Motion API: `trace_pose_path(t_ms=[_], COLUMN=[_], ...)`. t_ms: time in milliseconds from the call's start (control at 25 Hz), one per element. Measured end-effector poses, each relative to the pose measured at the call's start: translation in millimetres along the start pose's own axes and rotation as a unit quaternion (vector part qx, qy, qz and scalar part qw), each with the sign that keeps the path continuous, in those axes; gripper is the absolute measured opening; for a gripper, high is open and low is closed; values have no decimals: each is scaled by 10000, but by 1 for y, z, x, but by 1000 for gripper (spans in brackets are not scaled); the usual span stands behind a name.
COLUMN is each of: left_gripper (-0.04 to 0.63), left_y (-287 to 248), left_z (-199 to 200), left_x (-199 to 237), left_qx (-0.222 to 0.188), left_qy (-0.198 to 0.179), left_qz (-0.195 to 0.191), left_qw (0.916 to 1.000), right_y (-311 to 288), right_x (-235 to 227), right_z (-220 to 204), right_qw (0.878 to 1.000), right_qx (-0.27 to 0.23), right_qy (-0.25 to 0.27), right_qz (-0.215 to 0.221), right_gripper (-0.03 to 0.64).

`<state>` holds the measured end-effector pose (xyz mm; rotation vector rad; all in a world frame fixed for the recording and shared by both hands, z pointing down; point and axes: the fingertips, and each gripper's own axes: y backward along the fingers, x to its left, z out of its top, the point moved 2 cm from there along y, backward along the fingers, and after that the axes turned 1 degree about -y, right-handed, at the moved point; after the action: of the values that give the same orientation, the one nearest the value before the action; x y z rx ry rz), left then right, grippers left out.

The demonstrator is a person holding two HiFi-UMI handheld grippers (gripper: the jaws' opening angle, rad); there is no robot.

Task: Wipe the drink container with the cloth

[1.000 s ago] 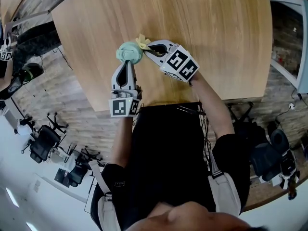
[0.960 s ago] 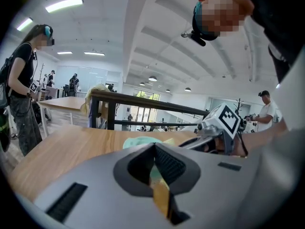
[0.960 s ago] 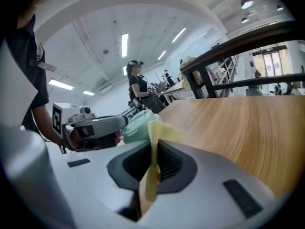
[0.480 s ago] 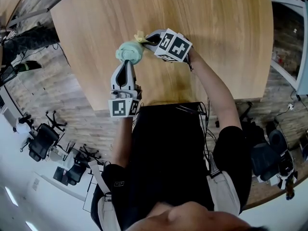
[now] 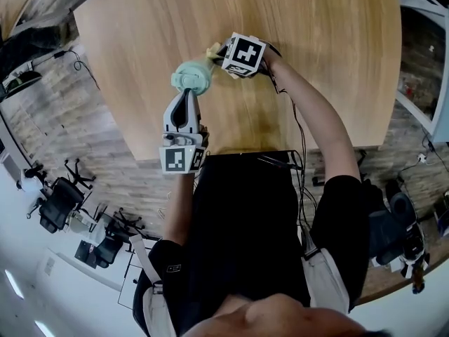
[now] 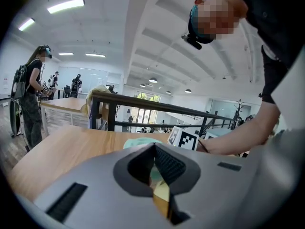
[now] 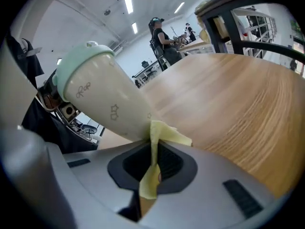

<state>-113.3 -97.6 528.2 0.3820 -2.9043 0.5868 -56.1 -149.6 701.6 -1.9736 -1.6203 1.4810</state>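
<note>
Right gripper (image 5: 217, 52), jaws pinching soft yellow cloth (image 5: 211, 49), is shifting toward upper centre; left gripper (image 5: 188, 94) is clamping drink container (image 5: 191, 76): likely light, smooth, slippery; grip low on body.

Bright, even light from ceiling strip lights (image 6: 66, 5); faint shadows on table (image 5: 330, 62); fisheye bending, dark corners at edges; near foreground soft in gripper views

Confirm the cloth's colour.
Pale yellow; the cloth shows best in the right gripper view.
</note>
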Motion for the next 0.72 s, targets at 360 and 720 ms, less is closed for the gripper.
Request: trace_pose_path(t_ms=[360,720], left_gripper=[21,21], left_y=[2,0], left_z=[0,-1], left_x=[-1,-1], left_qx=[8,-68], left_qy=[-93,-29], left_qz=[-110,-153], left_qw=[9999,9999], right_y=[64,56], right_x=[40,32], right_z=[58,68], right_qw=[9931,9865], right_qx=[-356,435], right_qy=[539,1162], right_qz=[975,1070], right_gripper=[40,40])
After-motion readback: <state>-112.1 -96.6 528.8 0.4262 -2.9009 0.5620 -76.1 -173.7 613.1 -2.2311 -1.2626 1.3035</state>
